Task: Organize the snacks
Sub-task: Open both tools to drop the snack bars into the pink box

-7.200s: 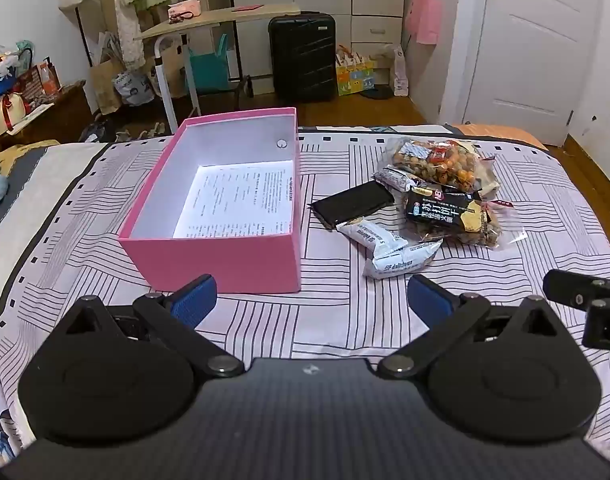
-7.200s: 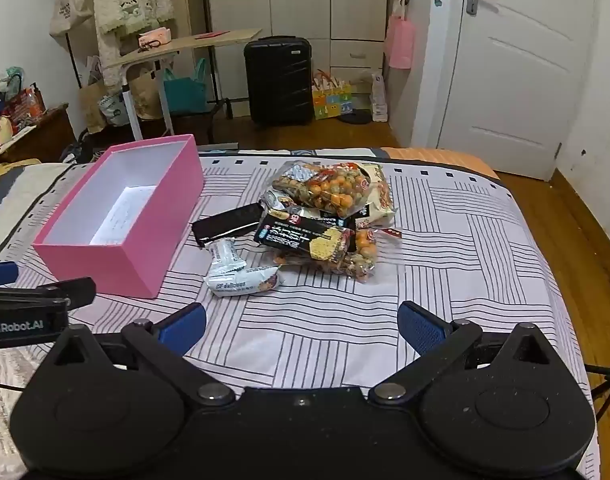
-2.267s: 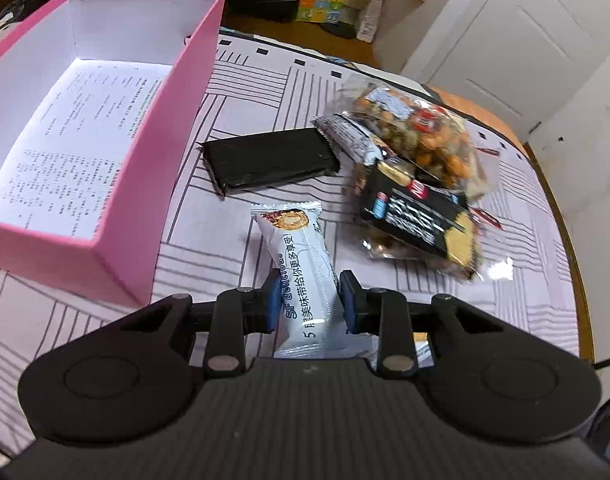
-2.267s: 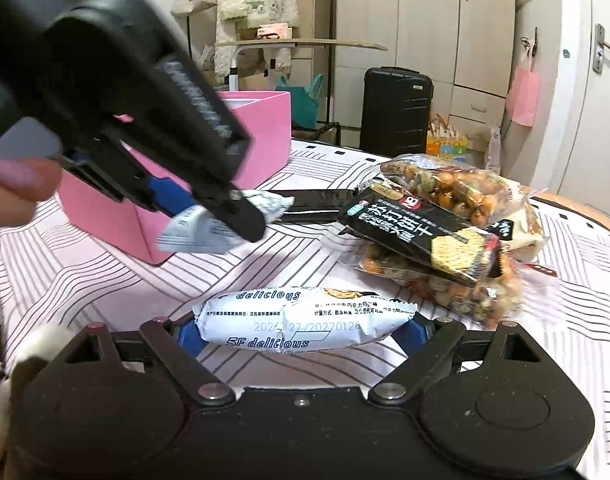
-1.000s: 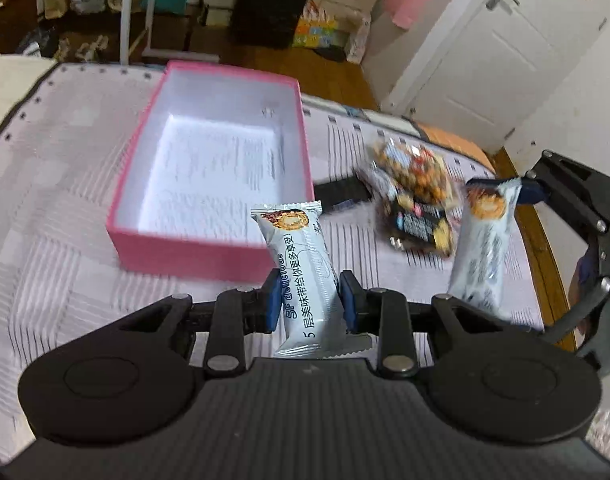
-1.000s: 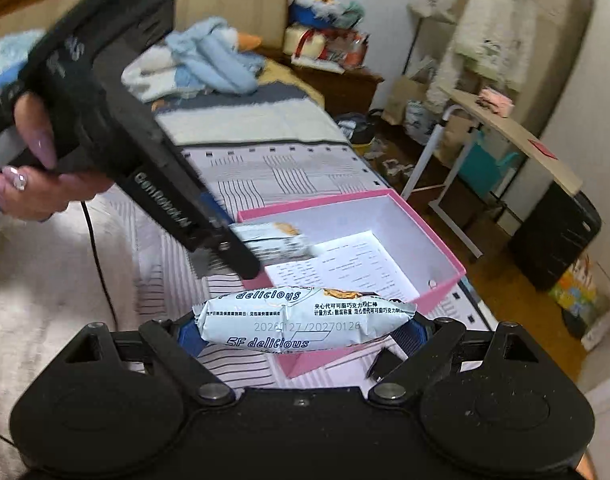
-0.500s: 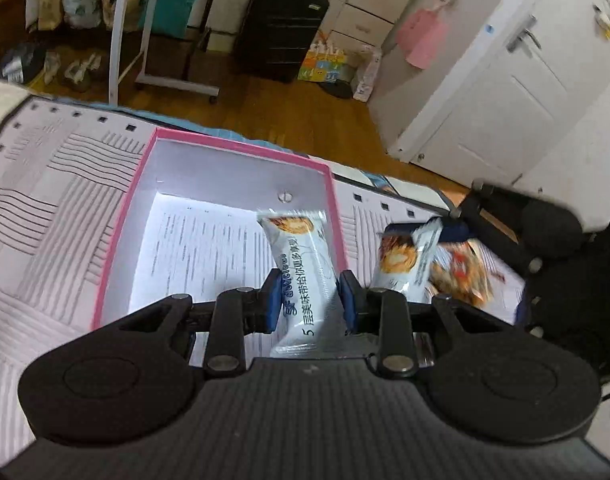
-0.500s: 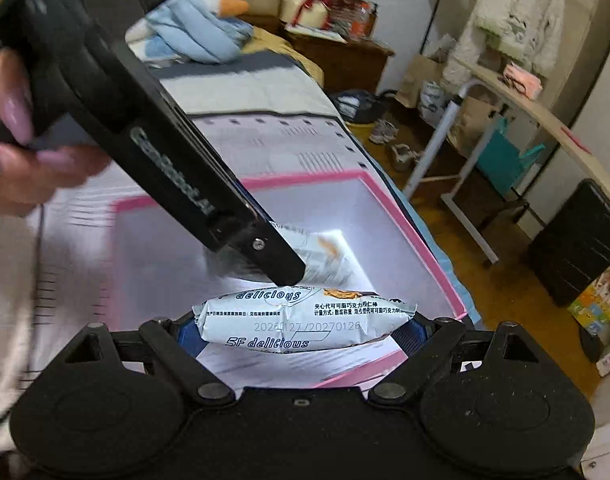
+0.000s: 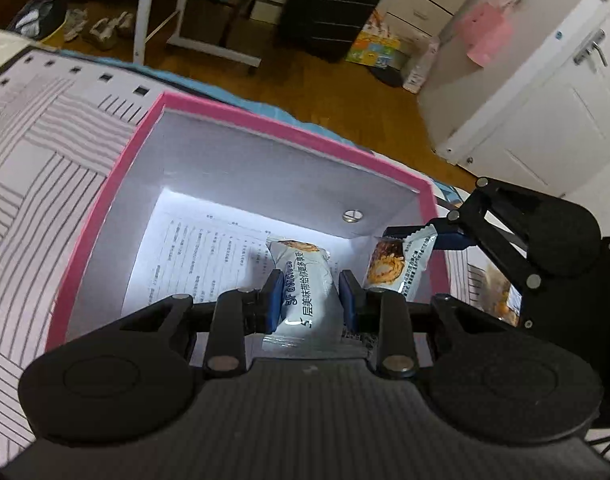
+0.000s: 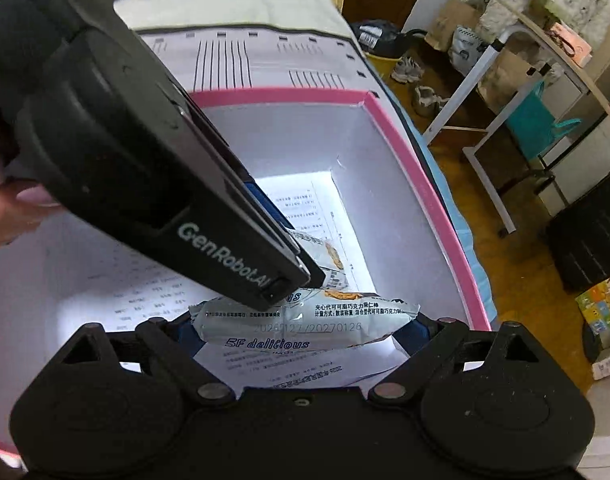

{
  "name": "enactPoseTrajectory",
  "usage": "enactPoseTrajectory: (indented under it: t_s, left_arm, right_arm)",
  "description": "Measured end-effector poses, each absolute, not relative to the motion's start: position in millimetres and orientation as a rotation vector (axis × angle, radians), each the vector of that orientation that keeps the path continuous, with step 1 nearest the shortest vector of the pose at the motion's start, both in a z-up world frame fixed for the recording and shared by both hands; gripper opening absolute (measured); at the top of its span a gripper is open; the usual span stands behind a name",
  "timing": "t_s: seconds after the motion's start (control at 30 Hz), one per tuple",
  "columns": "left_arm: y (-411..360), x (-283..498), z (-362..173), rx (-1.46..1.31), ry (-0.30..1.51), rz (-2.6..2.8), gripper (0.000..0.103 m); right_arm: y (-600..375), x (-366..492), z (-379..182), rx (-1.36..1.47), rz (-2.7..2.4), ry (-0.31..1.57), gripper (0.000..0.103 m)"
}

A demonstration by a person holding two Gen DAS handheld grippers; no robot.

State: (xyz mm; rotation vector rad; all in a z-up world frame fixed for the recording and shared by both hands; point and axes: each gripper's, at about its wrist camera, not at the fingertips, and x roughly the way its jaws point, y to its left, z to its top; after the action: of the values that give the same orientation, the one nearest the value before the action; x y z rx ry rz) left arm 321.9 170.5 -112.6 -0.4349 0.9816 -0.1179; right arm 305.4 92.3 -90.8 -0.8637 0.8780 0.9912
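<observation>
Two white snack bars were held over the open pink box (image 9: 117, 184), which sat on the striped bedspread (image 9: 37, 160). The left gripper (image 9: 311, 300) was clamped across the width of one snack bar (image 9: 305, 288), pointed down into the box's far right corner. The right gripper (image 10: 301, 330) had just been widening; the second snack bar (image 10: 305, 320) lay lengthwise between its fingers above the printed sheet (image 10: 153, 296) lining the box floor, and contact with the pads could not be told.

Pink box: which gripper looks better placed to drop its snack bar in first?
Probably the right gripper: its snack bar lies crosswise low over the pink box floor; its jaws have just been opening.
</observation>
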Motion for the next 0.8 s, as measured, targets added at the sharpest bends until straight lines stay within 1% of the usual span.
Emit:
enactPoseTrajectory:
  t_s: [0.13,0.2,0.23,0.33,0.43,0.6,0.63,0.8]
  left_arm:
    - [172.4,327.2,-121.8,-0.446,1.014,-0.106,0.029]
    - [172.2,329.4,-126.7,-0.461,1.021,-0.113,0.029]
    - [172.6,329.3,-128.7,-0.475,1.023,-0.103,0.033]
    - [172.6,327.9,-131.7,-0.500,1.026,-0.116,0.041]
    - [171.9,319.2,-125.6,-0.461,1.013,-0.091,0.041]
    - [175.7,291.2,-100.2,-0.391,0.987,-0.118,0.041]
    - [176.1,284.4,-92.8,-0.373,0.979,-0.119,0.041]
    - [168.1,253.6,-55.5,-0.296,0.944,-0.140,0.040]
  right_arm:
    - [100.1,299.3,-100.6,-0.927,0.945,0.862,0.099]
    - [99.3,289.0,-103.5,-0.970,0.917,0.812,0.100]
    - [99.3,289.0,-103.5,-0.970,0.917,0.812,0.101]
    - [92.9,279.6,-98.5,-0.962,0.898,0.774,0.101]
    - [76.7,273.1,-79.7,-0.857,0.875,0.749,0.101]
    - [26.3,246.6,-34.6,-0.580,0.855,0.701,0.101]
    - [1.1,233.1,-20.3,-0.470,0.811,0.689,0.101]
    - [-36.1,210.2,2.4,-0.349,0.725,0.679,0.101]
